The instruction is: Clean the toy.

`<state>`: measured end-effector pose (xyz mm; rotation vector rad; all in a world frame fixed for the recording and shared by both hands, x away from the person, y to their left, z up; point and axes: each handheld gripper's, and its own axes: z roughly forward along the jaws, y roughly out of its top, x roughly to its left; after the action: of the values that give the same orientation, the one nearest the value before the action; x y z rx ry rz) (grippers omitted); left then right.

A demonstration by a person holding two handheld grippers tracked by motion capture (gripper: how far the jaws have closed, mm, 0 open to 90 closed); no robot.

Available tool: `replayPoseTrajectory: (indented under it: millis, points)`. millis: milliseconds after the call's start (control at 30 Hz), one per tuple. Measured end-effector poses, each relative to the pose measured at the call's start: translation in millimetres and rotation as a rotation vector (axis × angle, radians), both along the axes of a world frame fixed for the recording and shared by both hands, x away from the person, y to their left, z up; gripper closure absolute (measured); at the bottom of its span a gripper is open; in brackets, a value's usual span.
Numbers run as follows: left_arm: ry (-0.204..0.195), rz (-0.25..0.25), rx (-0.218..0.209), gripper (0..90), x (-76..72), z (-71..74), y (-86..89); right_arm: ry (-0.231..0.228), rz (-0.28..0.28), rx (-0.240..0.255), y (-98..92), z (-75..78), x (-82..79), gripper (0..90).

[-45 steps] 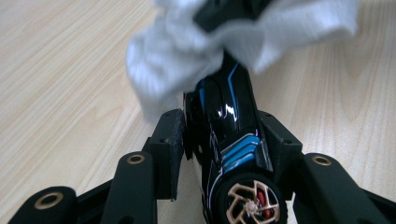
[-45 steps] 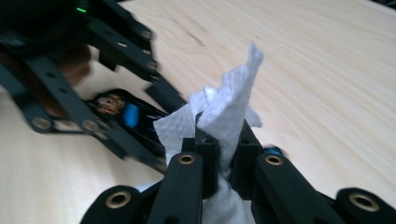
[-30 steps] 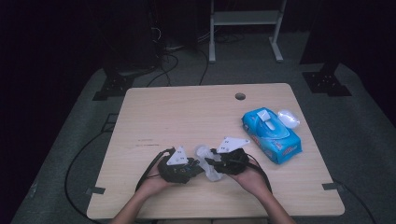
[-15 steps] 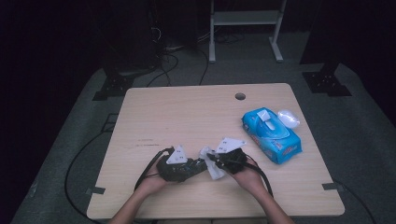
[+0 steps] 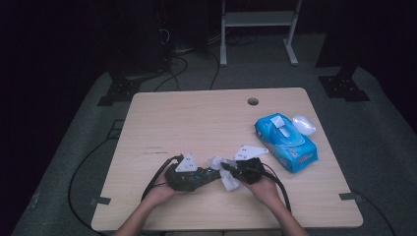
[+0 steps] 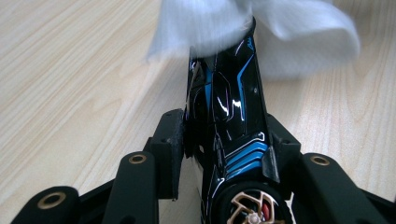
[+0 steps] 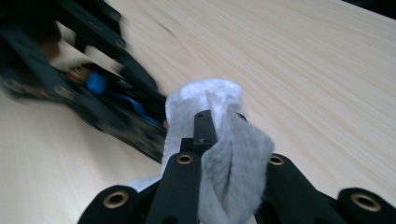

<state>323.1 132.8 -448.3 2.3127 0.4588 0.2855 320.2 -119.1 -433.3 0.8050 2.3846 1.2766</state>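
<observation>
Wiping is judged to be under way, not finished. At the left, the left gripper (image 5: 209, 175) is clamped on a black-and-blue toy car (image 6: 229, 116) near the table's (image 5: 196, 118) front edge. Beside it, a white wipe (image 7: 224, 140) is pinched in the right gripper (image 5: 230, 169) and laid against the car's front; the remaining bodywork is apparently left.

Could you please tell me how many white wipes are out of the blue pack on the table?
1: the white wipe is clamped in the right gripper, touching the toy car held by the left gripper. More may sit inside the wipes pack.
</observation>
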Motion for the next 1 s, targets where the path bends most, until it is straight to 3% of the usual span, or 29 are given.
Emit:
replayPoseTrajectory:
  millis: [233,433,500,633,767,867,1000]
  points:
    - [0.0,-0.009,0.074,52.0,10.3,10.8,-24.9,0.021,-0.032,0.017,-28.6,1.3,-5.5,82.6]
    - [0.038,-0.007,0.218,43.0,19.2,7.7,-50.5,0.033,-0.049,0.033,-42.9,-5.1,-5.6,82.6]
    - [0.055,-0.011,0.256,43.0,21.3,5.4,-56.2,0.037,-0.047,0.037,-43.5,-5.6,-5.1,82.6]
    - [0.077,-0.023,0.305,54.8,23.2,3.6,-60.9,0.056,-0.044,0.058,-41.9,-5.6,-4.9,82.7]
    - [0.052,-0.048,0.307,56.1,20.6,6.2,-62.3,0.076,-0.031,0.072,-36.2,-8.5,-2.4,82.6]
    - [0.041,-0.074,0.255,56.3,15.6,9.3,-62.2,0.072,-0.026,0.083,-32.5,-7.3,-2.1,82.6]
    - [0.011,-0.102,0.195,56.6,9.7,15.1,-65.1,0.052,0.0,0.141,-29.1,6.0,-8.4,82.7]
